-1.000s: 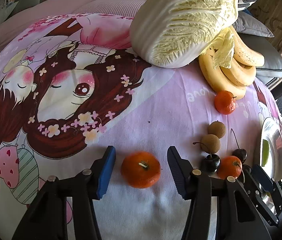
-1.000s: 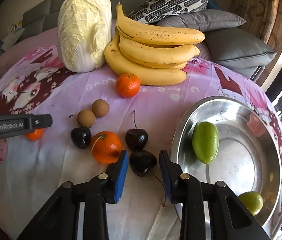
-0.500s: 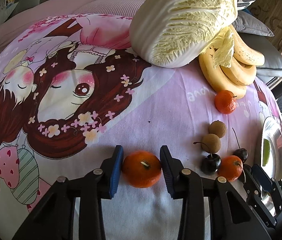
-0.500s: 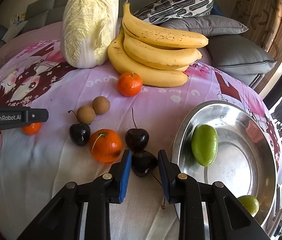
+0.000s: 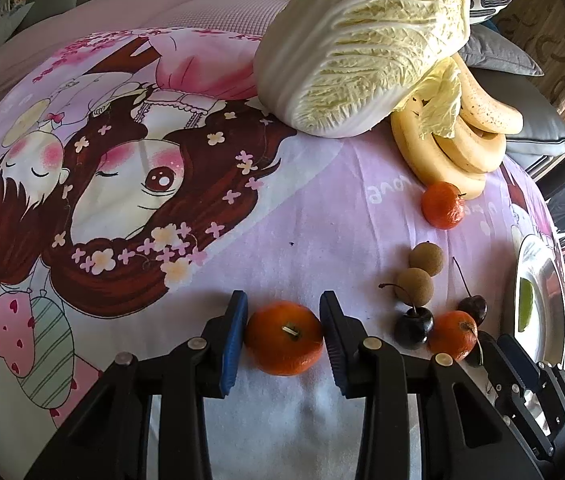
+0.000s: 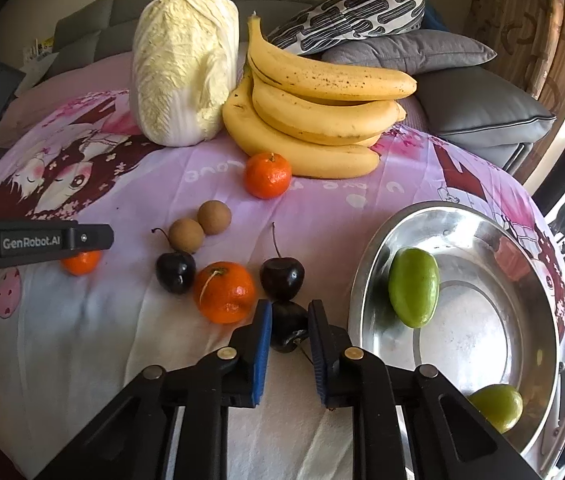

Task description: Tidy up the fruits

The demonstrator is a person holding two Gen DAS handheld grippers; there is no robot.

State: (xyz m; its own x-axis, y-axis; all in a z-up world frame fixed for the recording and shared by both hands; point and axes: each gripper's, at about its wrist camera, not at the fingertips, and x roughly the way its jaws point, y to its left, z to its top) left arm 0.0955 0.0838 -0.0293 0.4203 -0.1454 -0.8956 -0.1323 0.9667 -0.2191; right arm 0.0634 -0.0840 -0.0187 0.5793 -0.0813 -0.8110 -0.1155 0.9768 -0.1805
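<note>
Orange and round, the tangerine sits on the pink printed cloth, stem stub up, pinched between the blue pads of the left tool. The right tool is clamped on a glossy dark cherry, beside the steel bowl holding two smooth green fruits.

"GenRobot.AI" is showing in white on the black side of the left gripper in the right wrist view. The pink cartoon bedsheet is carrying white lettering near the bananas, appearing upside down: "Love" is reading clearly in the left wrist view; the rest is staying illegible.
</note>
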